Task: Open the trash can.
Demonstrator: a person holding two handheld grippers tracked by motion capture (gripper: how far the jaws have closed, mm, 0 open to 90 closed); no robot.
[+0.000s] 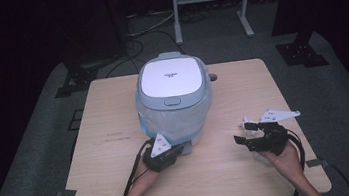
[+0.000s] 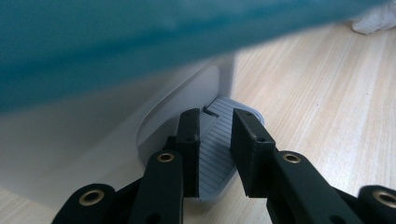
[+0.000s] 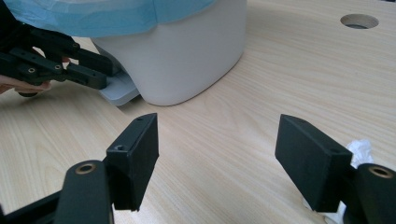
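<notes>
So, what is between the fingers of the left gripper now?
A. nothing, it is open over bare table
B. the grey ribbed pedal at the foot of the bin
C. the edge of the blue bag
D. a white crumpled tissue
B: in the left gripper view, the left gripper has its fingers on either side of the grey ribbed pedal at the foot of the bin.

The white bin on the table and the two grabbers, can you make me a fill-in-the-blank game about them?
1. The lid of the white bin is ____.
2. The left gripper has its jaws on either side of the grey ribbed ____ at the bin's foot.
3. The right gripper has its jaws wide ____ over the wooden table.
4. The liner bag hanging out under the lid is ____ in colour.

Missing words: closed; pedal; open; blue
</notes>
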